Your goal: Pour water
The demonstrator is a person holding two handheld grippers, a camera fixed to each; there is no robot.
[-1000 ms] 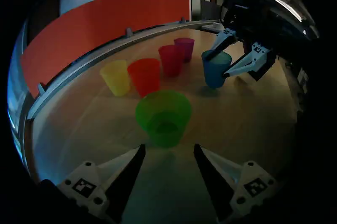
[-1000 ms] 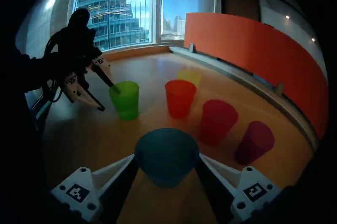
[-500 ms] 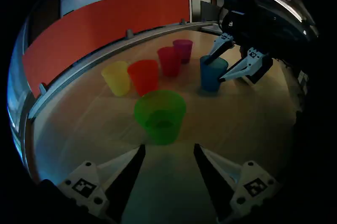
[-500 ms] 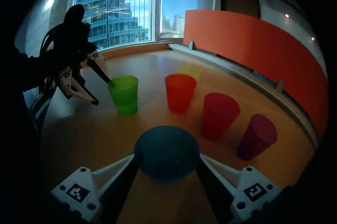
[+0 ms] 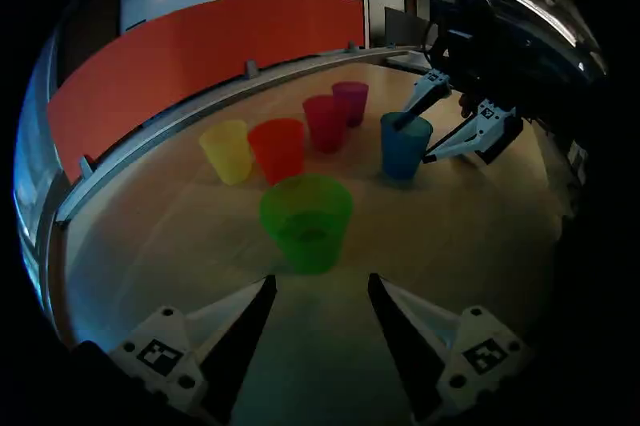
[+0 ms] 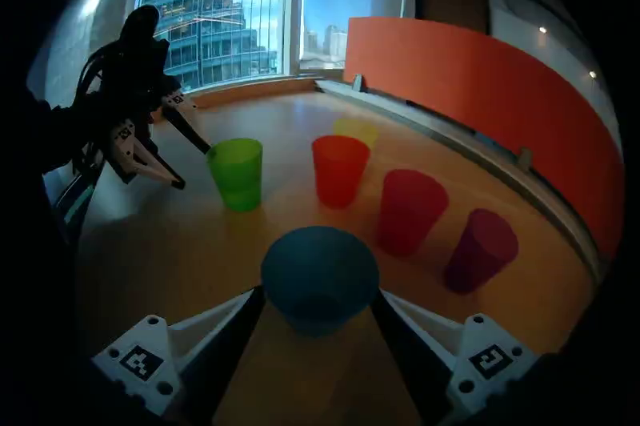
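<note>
Readying the pour: the left gripper, jaws wide, sits just short of the green cup. Beyond the green cup, the right gripper brackets the blue cup, grip untellable. Next probably: lift blue, tilt over green.

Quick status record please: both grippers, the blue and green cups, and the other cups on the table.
left gripper: open; green cup stands upright just beyond its fingertips
right gripper: fingers straddle blue cup; whether they press it, cannot tell
blue cup: upright on table
other cups: yellow cup, orange cup, red cup, purple cup, upright in a row
water: cannot tell in any cup
</note>
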